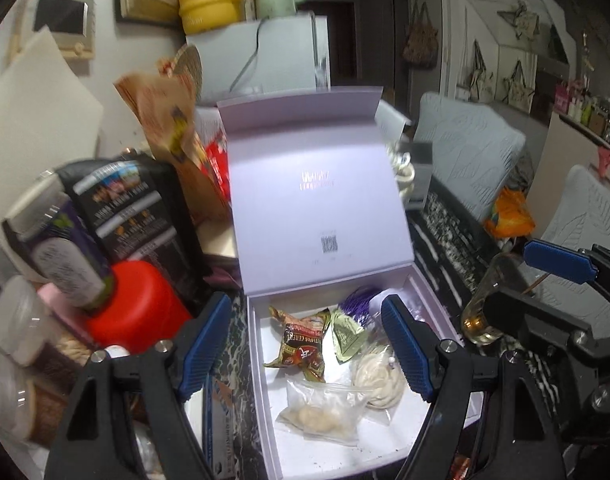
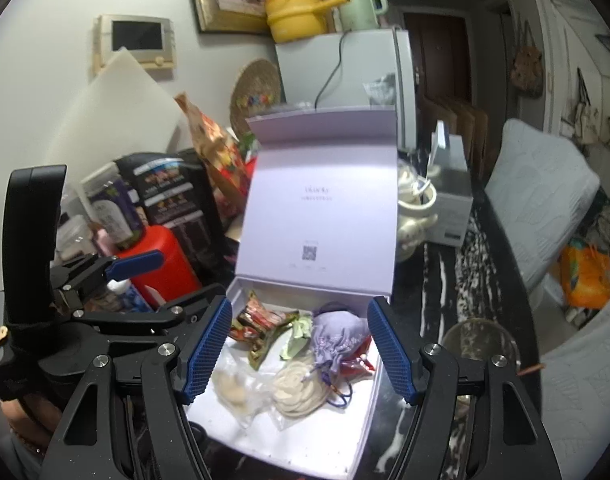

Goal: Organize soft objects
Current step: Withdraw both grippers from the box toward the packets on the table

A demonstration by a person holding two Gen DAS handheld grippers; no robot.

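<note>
A lilac box (image 1: 261,380) (image 2: 365,412) stands open on the dark marbled table, its lid (image 1: 317,196) (image 2: 325,200) upright at the back. Inside lie a red-brown snack packet (image 1: 303,346) (image 2: 257,320), a green sachet (image 1: 347,336) (image 2: 297,340), a purple drawstring pouch (image 2: 337,340) (image 1: 361,300), a cream coiled item in a clear bag (image 1: 379,382) (image 2: 297,390) and a clear bag of pale lumps (image 1: 321,412) (image 2: 233,390). My left gripper (image 1: 307,354) is open and empty above the box. My right gripper (image 2: 299,350) is open and empty above it too.
Left of the box stand a red container (image 1: 141,304) (image 2: 161,264), a black packet (image 1: 133,216) and jars. A glass (image 1: 485,300) (image 2: 481,344) stands right of the box. The right gripper (image 1: 561,264) shows in the left wrist view, the left one (image 2: 133,262) in the right.
</note>
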